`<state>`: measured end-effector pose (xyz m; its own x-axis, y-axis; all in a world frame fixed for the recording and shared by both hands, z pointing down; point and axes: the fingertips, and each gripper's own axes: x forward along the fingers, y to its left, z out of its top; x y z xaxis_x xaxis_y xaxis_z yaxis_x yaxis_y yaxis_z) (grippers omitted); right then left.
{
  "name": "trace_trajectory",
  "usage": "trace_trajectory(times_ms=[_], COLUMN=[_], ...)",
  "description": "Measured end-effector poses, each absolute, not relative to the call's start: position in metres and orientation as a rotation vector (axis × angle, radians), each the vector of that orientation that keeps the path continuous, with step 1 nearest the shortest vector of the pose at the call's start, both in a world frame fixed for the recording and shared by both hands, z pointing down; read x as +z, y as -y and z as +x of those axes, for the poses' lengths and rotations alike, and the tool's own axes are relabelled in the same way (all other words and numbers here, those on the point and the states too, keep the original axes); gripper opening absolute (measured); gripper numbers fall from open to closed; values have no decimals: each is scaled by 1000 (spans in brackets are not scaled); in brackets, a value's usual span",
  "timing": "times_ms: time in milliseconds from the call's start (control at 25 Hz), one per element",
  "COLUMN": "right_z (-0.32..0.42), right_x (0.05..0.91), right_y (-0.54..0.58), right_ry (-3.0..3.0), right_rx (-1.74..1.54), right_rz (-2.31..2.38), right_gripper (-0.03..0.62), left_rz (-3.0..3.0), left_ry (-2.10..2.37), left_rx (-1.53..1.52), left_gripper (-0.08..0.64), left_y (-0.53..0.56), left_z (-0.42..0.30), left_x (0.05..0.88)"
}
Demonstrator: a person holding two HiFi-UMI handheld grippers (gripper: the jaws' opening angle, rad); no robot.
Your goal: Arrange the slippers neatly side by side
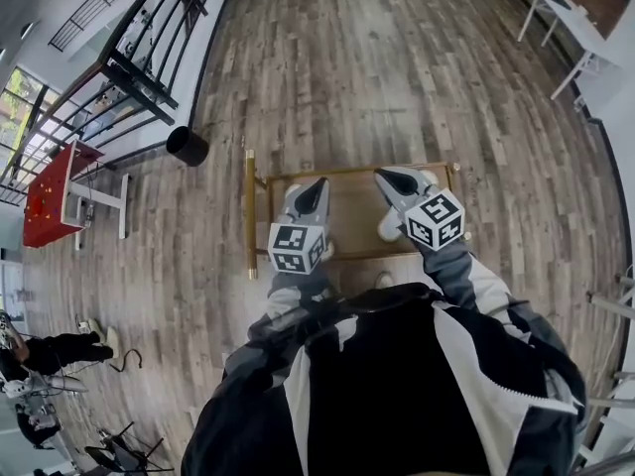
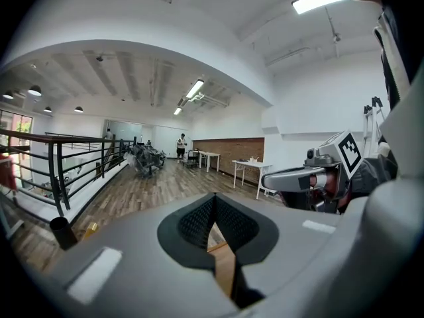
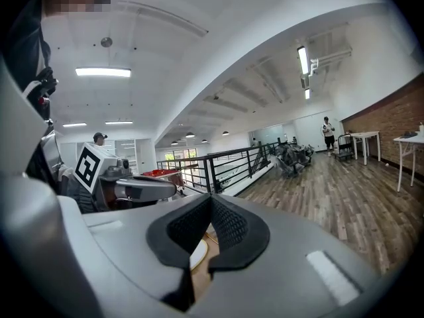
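Nearest is the person's black and white jacket (image 1: 397,395), with both sleeves reaching forward over a small wooden surface (image 1: 352,208) framed in gold bars. The left tongs (image 1: 316,188) hang over the left half of the surface and the right tongs (image 1: 389,177) over its right half, side by side and pointing towards the far edge.

In the left gripper view the left tongs (image 2: 214,207) have their dark pads pressed together with nothing between them. Only bare wood shows through the slit below, and the right tongs (image 2: 271,177) appear just to the side. In the right gripper view the right tongs (image 3: 211,207) are likewise closed and empty. A pale rounded edge lying on the wood shows through the slit, but what it is cannot be told.

One white slipper (image 1: 389,226) lies on the surface near its right edge, just beside the right tongs' marker cube (image 1: 435,218) and largely hidden under them. The rest of the pair cannot be made out.

Beyond the surface's left far corner a black bin (image 1: 187,145) stands on the plank floor (image 1: 397,67). Further left is a red table (image 1: 50,196), then a dark railing (image 1: 139,62). White tables (image 1: 566,23) stand at the far right.
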<state>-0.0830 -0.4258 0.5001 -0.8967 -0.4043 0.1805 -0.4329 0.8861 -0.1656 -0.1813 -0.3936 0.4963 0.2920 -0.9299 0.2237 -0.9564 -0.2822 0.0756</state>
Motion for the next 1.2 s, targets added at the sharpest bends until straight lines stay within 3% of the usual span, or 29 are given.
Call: trace_trajectory(times_ms=[480,800,1200], right_z=[-91,-80,-44], right_x=[497,503,517], right_y=[428,426,431], right_ry=[2900,2871,2806], right_rx=[322,345,367], right_rz=[695,708,787], right_gripper=[5,5,5], left_rz=[2371,2197,1770], left_ry=[1724,1719,1690], left_rx=[252,391,560], left_gripper=[17,11,188], left_y=[403,400,387], left_z=[-198,-220,-274], left_x=[501,563,686])
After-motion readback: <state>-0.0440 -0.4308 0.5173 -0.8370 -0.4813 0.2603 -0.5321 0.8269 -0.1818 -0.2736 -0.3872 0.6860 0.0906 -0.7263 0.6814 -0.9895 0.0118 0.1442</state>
